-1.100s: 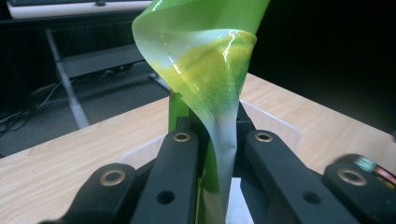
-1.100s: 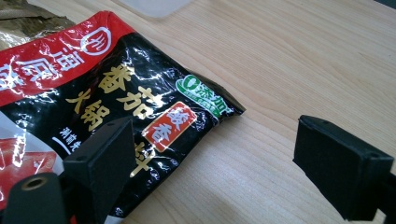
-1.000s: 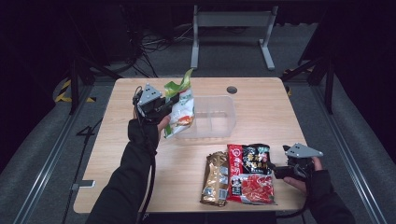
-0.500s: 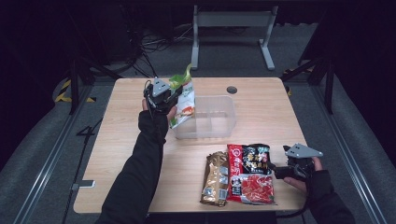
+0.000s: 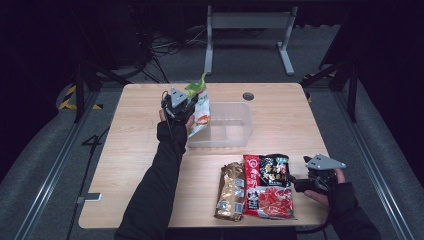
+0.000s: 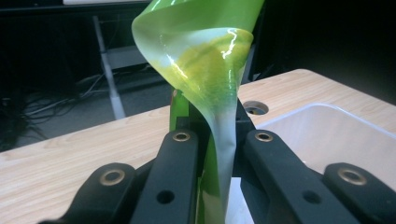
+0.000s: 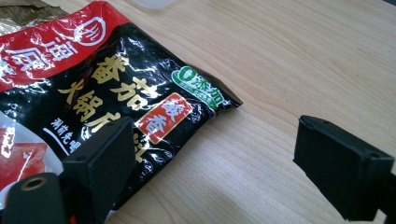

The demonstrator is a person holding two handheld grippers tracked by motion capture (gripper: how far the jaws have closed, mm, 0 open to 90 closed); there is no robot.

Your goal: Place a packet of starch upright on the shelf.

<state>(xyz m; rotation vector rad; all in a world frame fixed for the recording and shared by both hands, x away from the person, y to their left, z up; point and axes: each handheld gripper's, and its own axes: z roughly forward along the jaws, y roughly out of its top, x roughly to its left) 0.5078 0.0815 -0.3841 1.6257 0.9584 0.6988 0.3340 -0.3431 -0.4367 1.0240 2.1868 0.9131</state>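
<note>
The left tool (image 5: 186, 106) was clamped on a glossy green-topped snack pouch (image 5: 199, 102) above the clear plastic tub's (image 5: 235, 131) left rim, not yet deposited. The right tool (image 7: 210, 163), jaws apart and empty, rested beside the red-and-black foil packet (image 7: 116, 88) on the surface; that and a brown packet (image 5: 231, 190) remained.

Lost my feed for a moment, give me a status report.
Left gripper shut on green packet, at clear tub's left edge. Right gripper open, by red-black packet. Nothing blocking tub.
</note>
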